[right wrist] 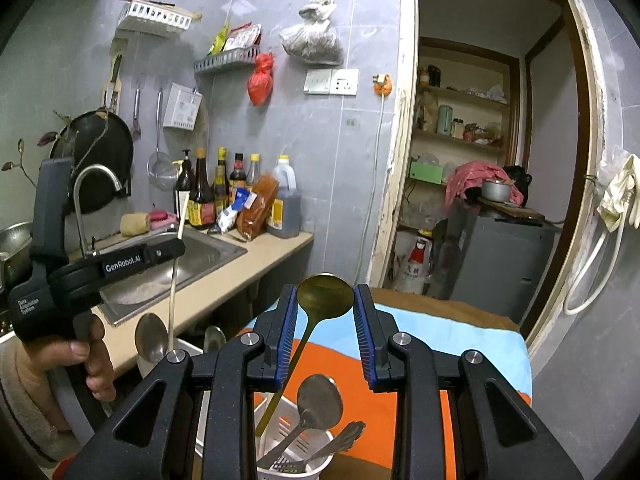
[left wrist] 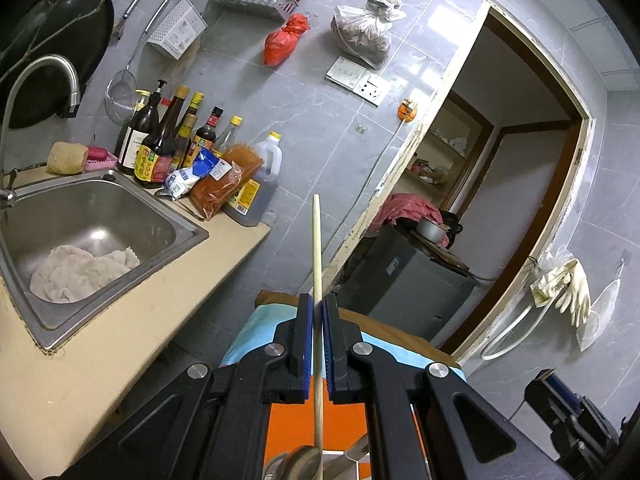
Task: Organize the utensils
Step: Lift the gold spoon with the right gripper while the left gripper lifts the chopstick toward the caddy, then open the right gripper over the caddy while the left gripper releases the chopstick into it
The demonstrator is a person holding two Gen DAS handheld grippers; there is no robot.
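My left gripper (left wrist: 318, 304) is shut on a pale wooden chopstick (left wrist: 316, 240) that sticks up past the fingertips and runs down between the jaws. In the right wrist view a hand holds that left gripper (right wrist: 180, 246) at the left, with the chopstick (right wrist: 173, 300) pointing down beside a steel spoon (right wrist: 150, 336). My right gripper (right wrist: 325, 300) is shut on the bowl of a brass spoon (right wrist: 325, 294). Its handle slants down into a white slotted utensil holder (right wrist: 288, 420). The holder contains a steel spoon (right wrist: 320, 396) and other cutlery.
The holder stands on a table with an orange and blue cloth (right wrist: 420, 340). To the left are a beige counter (left wrist: 132, 320), a steel sink (left wrist: 92, 216) with a rag in it, and several sauce bottles (left wrist: 160, 144). An open doorway (right wrist: 480, 160) lies to the right.
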